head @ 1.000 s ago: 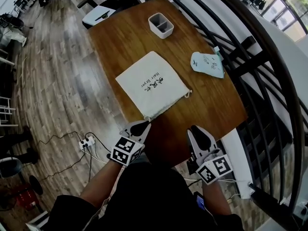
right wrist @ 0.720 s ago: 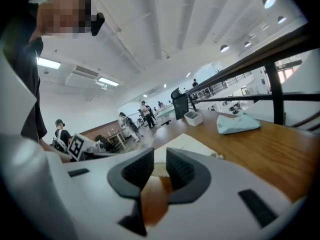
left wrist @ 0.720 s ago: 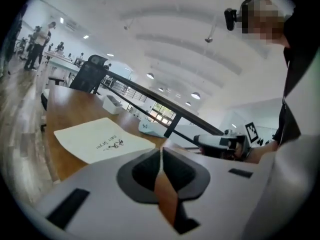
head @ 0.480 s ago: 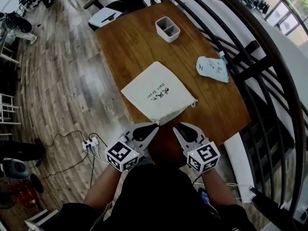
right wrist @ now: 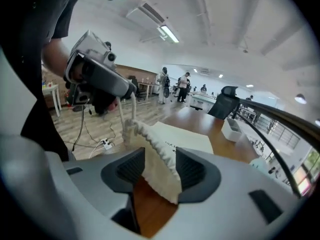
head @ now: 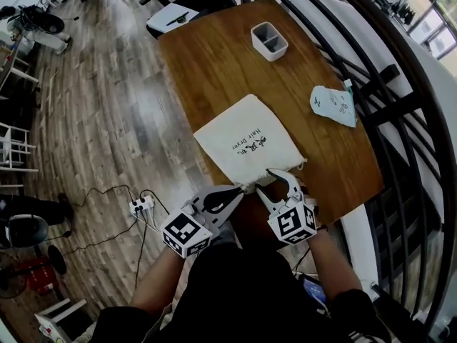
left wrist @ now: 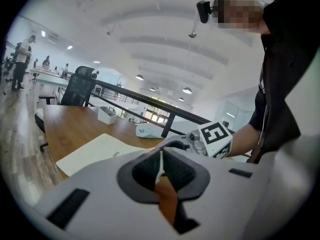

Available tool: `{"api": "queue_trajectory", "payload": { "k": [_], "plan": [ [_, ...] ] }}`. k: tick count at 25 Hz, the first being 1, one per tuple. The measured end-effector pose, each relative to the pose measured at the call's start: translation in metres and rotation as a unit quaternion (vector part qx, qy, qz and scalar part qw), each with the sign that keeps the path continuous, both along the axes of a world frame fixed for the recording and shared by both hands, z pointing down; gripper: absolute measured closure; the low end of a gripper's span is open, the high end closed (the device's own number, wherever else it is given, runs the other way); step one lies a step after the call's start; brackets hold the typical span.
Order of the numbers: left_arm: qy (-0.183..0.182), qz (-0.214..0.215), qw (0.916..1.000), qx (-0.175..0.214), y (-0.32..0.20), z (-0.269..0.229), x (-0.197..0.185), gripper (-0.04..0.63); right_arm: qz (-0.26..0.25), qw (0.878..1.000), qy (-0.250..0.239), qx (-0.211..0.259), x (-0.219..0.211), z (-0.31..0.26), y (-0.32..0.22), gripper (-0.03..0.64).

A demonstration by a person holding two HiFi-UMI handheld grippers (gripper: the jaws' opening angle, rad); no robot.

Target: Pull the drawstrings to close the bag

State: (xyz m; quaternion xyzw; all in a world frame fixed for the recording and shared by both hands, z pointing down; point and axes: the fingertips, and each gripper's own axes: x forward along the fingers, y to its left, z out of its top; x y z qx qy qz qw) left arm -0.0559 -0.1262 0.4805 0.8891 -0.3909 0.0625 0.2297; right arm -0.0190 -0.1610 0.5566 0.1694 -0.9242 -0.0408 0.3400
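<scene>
Two loose items share the wooden table (head: 214, 63) with the bag (head: 246, 145). A white two-compartment container (head: 269, 40) stands at 12 o'clock from the bag, well apart from it. A pale blue pouch (head: 334, 106) lies flat at 2 o'clock, near the table's edge. A black railing (head: 400, 106) runs along the table at 3 o'clock. On the plank floor (head: 93, 120) at 8 o'clock, a white power strip (head: 141, 206) lies with its cables. A chair (head: 178, 16) with a white seat stands at 11 o'clock, at the far end of the table.

The bag lies at the near end of the table, with its mouth at 6 o'clock towards the person. It is flat, cream-coloured cloth with a short line of dark print near its middle. The edge at the mouth is puckered into small folds, and the corner beside the left gripper (head: 230, 195) is lifted off the wood.

The left gripper's jaws are pressed together on a thin white drawstring (left wrist: 160, 161). In the right gripper view, this cord runs down from those jaws to the gathered corner of the bag.

The right gripper (head: 280, 181) sits at the mouth edge, at 3 o'clock from the left gripper. Its jaws are opening. The puckered edge of the bag stands between the pads (right wrist: 197, 171), with bare wood showing beside the cloth on one side.
</scene>
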Motion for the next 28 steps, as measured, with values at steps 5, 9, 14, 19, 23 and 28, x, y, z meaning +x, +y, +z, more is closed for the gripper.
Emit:
{"api": "queue_trajectory", "payload": {
  "k": [5, 9, 14, 19, 23, 28],
  "plan": [
    [0.0, -0.001, 1.0, -0.004, 0.0, 0.003, -0.005, 0.57, -0.007, 1.0, 0.024, 0.018, -0.007, 0.01, -0.012, 0.461],
    [0.001, -0.012, 0.9999, -0.004, -0.003, 0.004, -0.016, 0.571, 0.033, 0.999, 0.009, -0.007, -0.006, 0.008, -0.022, 0.583],
    [0.039, -0.063, 0.9968, -0.031, -0.016, 0.016, -0.041, 0.57, 0.108, 0.993, -0.02, -0.052, 0.015, -0.003, -0.03, 0.594],
    [0.062, -0.073, 0.9925, -0.077, -0.027, 0.042, -0.035, 0.569, 0.183, 0.975, -0.055, -0.109, 0.034, -0.015, -0.03, 0.595],
    [0.047, -0.002, 0.9955, -0.083, -0.021, 0.045, -0.007, 0.568, 0.232, 0.954, -0.094, -0.164, 0.045, -0.018, -0.034, 0.597],
    [-0.049, 0.071, 0.9955, -0.039, -0.011, 0.033, 0.016, 0.41, 0.239, 0.95, -0.099, -0.172, 0.048, -0.023, -0.039, 0.597]
  ]
}}
